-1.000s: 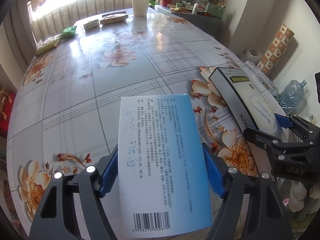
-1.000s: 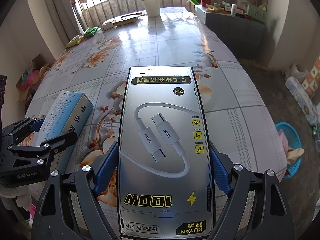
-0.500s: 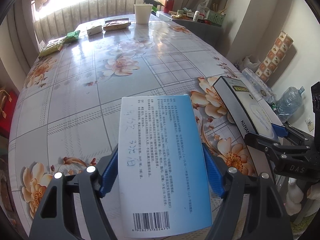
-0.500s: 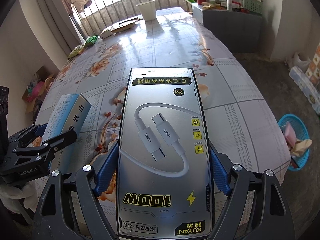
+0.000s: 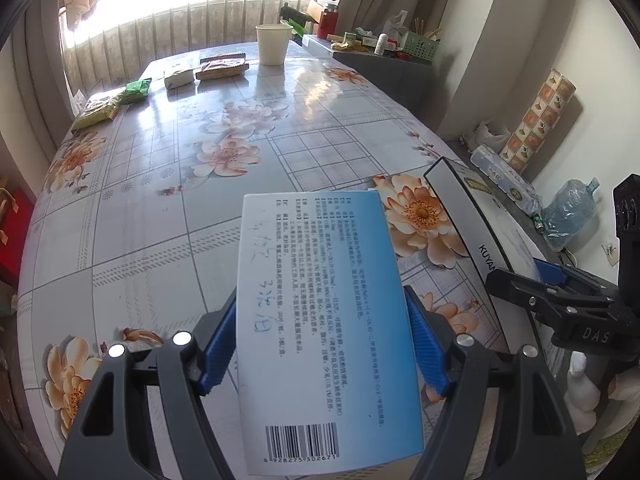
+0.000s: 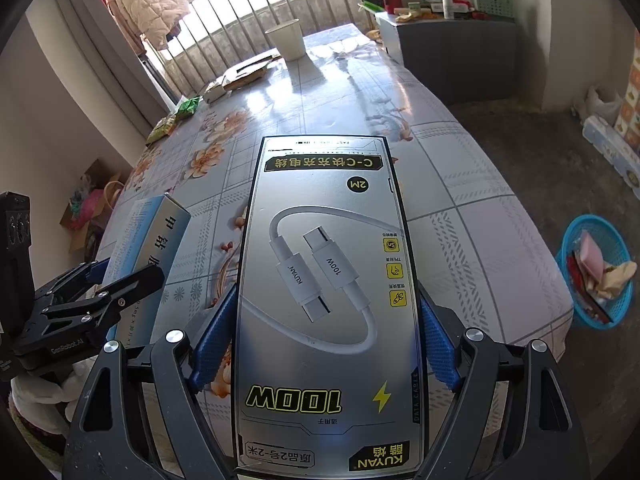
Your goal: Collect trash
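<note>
My left gripper [image 5: 324, 340] is shut on a blue-and-white printed carton [image 5: 320, 280], held flat above the near end of the flowered table [image 5: 160, 220]. In the right wrist view my right gripper [image 6: 326, 346] is shut on a long silver charging-cable box [image 6: 328, 280], blue pads pressing both long sides. The two boxes hang side by side over the table's near end. The left view shows the cable box [image 5: 460, 208] and right gripper [image 5: 536, 280] at its right. At the left of the right view are the carton [image 6: 160, 232] and left gripper [image 6: 116, 276].
A blue basket [image 6: 576, 248] with trash in it stands on the floor right of the table. At the table's far end are a paper cup [image 5: 273, 44], a flat box [image 5: 222, 68] and snack packets [image 5: 98, 110]. A grey cabinet [image 6: 452, 48] is at far right.
The right wrist view has rolled and lifted slightly, bringing the blue basket further into view. The left view has tipped up a little. Both grips are unchanged.
</note>
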